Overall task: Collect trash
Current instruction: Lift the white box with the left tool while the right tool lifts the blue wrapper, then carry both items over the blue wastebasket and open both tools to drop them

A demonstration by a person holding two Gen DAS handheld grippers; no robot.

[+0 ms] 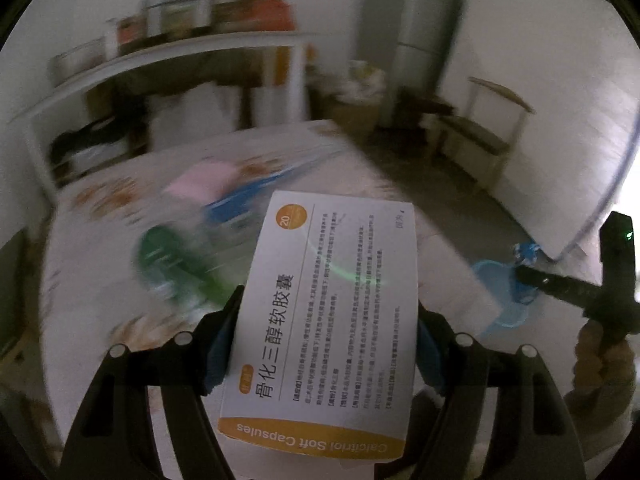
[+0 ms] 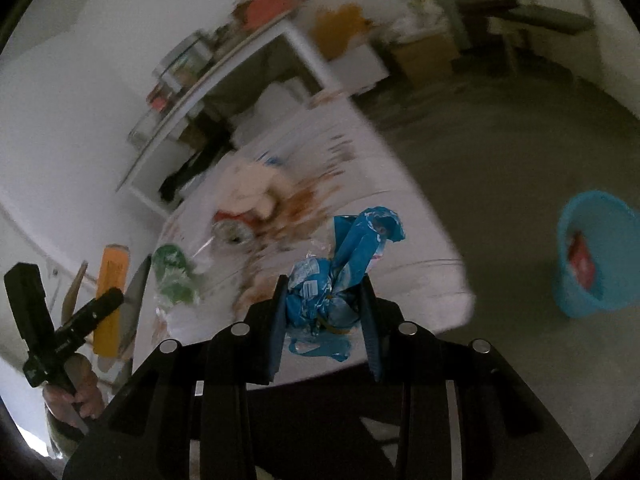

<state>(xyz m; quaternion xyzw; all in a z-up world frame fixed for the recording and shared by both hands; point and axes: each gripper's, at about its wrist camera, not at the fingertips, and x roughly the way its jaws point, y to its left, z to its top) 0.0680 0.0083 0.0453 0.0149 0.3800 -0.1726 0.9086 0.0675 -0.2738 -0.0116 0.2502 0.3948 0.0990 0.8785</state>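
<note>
White-orange box (image 1: 332,312), blue wrapper (image 2: 340,268) (bin (image 2: 596,256) turquoise).

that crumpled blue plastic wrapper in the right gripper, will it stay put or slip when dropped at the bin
The crumpled blue plastic wrapper looks thin and floppy, its loose end flopping above the right gripper, so it is probably very light. It may drift or cling instead of falling straight into the blue plastic bin.

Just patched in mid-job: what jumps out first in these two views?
The white medicine box fills the left view, clamped in the left tool. In the right view, a crumpled blue wrapper sits pinched in the right tool, above the table edge. A blue bin stands on the floor at right.
</note>
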